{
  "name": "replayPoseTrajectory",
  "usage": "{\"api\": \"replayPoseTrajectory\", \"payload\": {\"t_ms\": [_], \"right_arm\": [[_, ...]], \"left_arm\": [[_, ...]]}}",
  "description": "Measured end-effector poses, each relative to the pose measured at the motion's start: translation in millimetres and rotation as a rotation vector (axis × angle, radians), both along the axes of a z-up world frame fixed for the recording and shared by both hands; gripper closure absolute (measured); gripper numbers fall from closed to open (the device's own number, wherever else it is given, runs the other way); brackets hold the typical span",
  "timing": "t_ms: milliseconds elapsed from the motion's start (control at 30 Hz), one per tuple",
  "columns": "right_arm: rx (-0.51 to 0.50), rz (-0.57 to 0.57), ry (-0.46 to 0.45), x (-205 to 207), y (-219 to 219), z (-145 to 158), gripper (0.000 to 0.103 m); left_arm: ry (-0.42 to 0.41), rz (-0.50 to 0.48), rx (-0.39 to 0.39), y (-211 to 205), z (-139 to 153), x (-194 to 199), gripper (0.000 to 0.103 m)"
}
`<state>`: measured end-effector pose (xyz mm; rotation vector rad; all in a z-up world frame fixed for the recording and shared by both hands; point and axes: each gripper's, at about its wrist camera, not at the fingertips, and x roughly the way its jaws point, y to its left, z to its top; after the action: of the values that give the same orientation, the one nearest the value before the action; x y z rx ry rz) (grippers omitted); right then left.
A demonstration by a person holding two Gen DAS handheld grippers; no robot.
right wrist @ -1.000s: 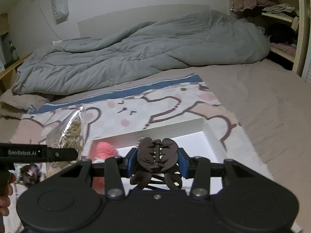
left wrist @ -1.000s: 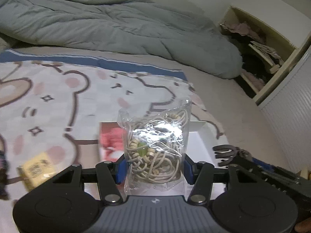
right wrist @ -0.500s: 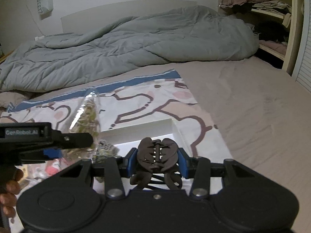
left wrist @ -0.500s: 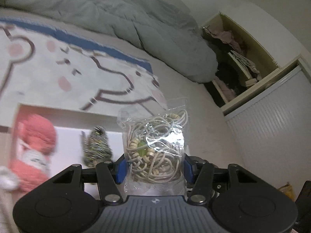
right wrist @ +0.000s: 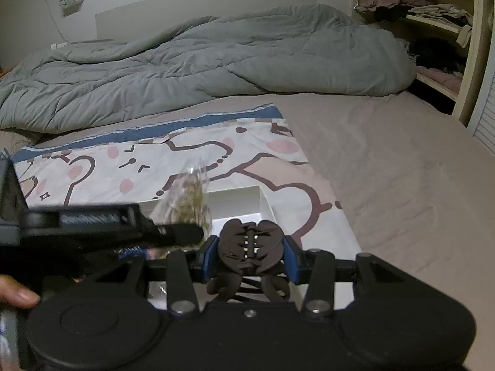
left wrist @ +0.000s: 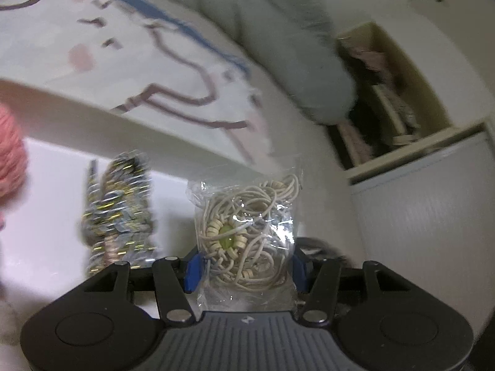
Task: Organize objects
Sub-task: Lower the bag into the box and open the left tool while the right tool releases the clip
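My left gripper [left wrist: 246, 266] is shut on a clear bag of beige beaded cord [left wrist: 247, 232] and holds it low over the white box [left wrist: 92, 123], near its right end. In the right wrist view the left gripper [right wrist: 173, 232] and its bag [right wrist: 188, 198] cross in from the left, just beside my right gripper. My right gripper [right wrist: 249, 258] is shut on a dark brown hair claw clip [right wrist: 249, 247], above the white box's [right wrist: 266, 204] near right corner.
Inside the box lie a glittery tinsel tree [left wrist: 117, 213] and a pink knitted item [left wrist: 9, 160]. The box sits on a bear-print sheet [right wrist: 154, 164] on the bed. A grey duvet [right wrist: 201, 71] lies behind; an open shelf with clothes [right wrist: 433, 31] stands right.
My left gripper has swung right and down over the box with the bag, closing in on my right gripper. My right gripper has shifted slightly right, still holding the clip.
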<state>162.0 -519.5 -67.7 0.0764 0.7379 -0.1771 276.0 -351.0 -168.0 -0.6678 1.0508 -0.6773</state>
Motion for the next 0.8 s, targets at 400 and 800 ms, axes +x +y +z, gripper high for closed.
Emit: {"api": "replayPoseTrajectory", "payload": {"t_ms": [400, 800], "right_arm": [[-0.045, 0.048, 0.005, 25, 6, -9, 0.058], [0.044, 0.025, 0.026, 46, 0, -19, 0.05]], "left_arm": [[-0.07, 0.083, 0.369, 10, 20, 0, 0.048], [-0.077, 0.043, 0.367, 16, 29, 0, 0.024]]}}
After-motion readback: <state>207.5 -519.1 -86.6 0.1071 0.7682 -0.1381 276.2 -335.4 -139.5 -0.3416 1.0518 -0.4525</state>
